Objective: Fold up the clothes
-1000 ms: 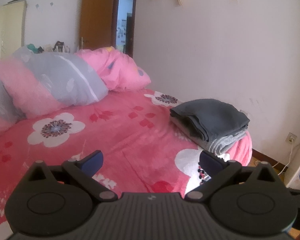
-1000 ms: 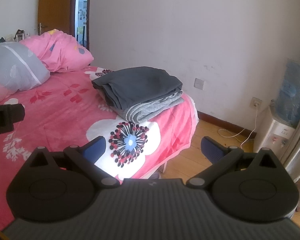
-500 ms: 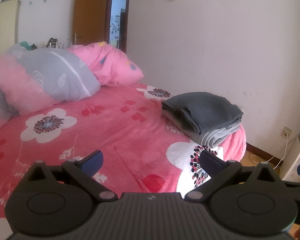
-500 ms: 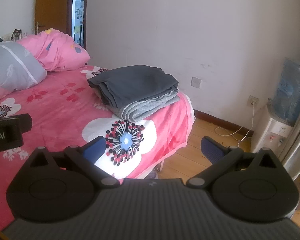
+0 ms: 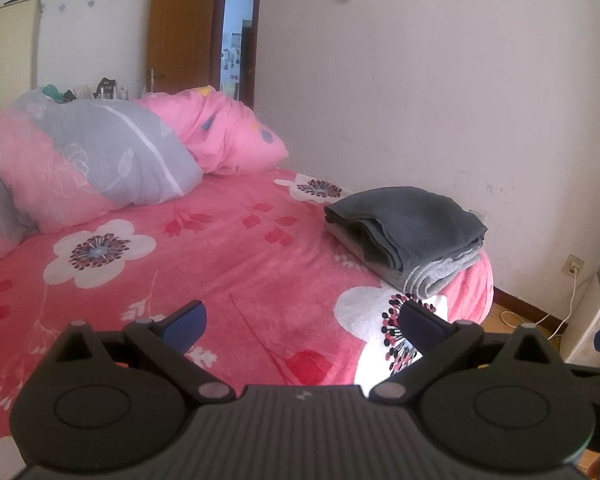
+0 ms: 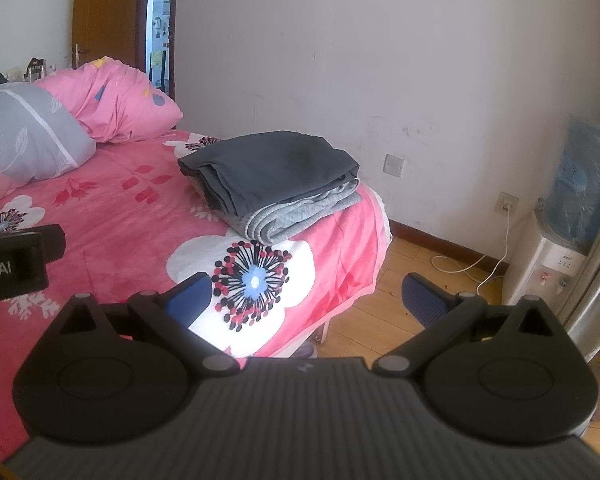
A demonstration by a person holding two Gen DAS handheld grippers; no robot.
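Left claw (image 5: 302, 322) spread empty, folded clothes (image 5: 406, 230) well beyond

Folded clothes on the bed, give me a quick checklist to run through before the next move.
1. Left tongs open and holding nothing: ok.
2. Right tongs open and holding nothing: ok.
3. Dark grey garment folded, lying on top of the light grey garment: ok.
4. Stack well supported on the bed: cannot tell; it sits near the corner, and the light grey piece reaches close to the edge.
5. Unfolded clothes left to do: cannot tell; none show in either view.
6. Tongs apart from the stack: ok, neither pair touches it.
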